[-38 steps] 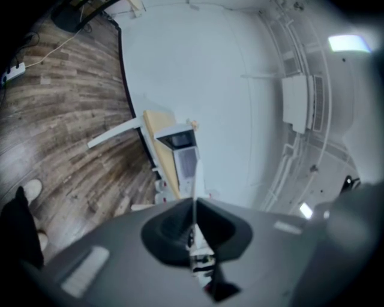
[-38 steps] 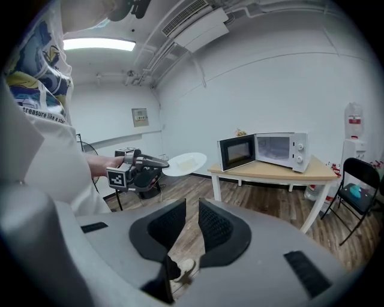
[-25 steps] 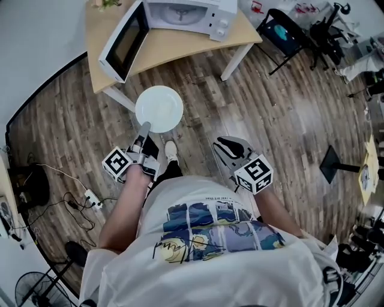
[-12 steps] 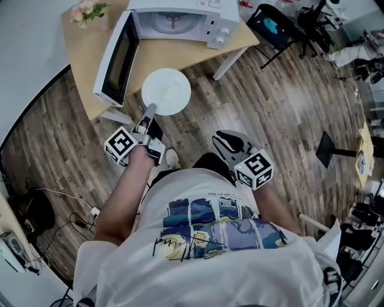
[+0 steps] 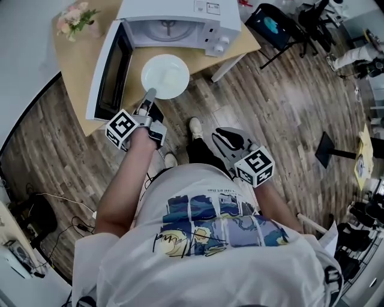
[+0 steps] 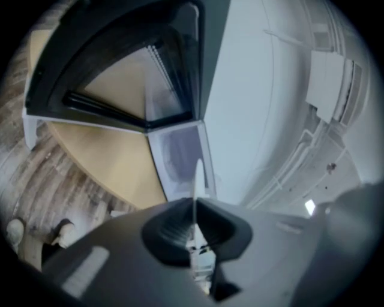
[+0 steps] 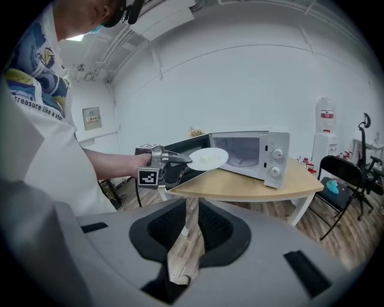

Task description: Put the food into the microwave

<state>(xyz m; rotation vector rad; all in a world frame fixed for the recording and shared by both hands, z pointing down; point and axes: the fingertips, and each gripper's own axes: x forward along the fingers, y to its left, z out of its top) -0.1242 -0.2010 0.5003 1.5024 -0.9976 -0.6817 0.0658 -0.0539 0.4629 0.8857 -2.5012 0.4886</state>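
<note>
Around you: pale wooden table (image 5: 73, 67); pink flower bunch (image 5: 74, 20) on its far corner; black folding chair (image 5: 271, 25); brown plank floor (image 5: 282, 114).

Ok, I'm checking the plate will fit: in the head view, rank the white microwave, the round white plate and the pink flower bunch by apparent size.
Largest: white microwave.
Then: round white plate, which looks narrower than the oven cavity.
Smallest: pink flower bunch.

plate (image 5: 165, 76) contents unclear, microwave (image 5: 210, 18) top cropped
</note>
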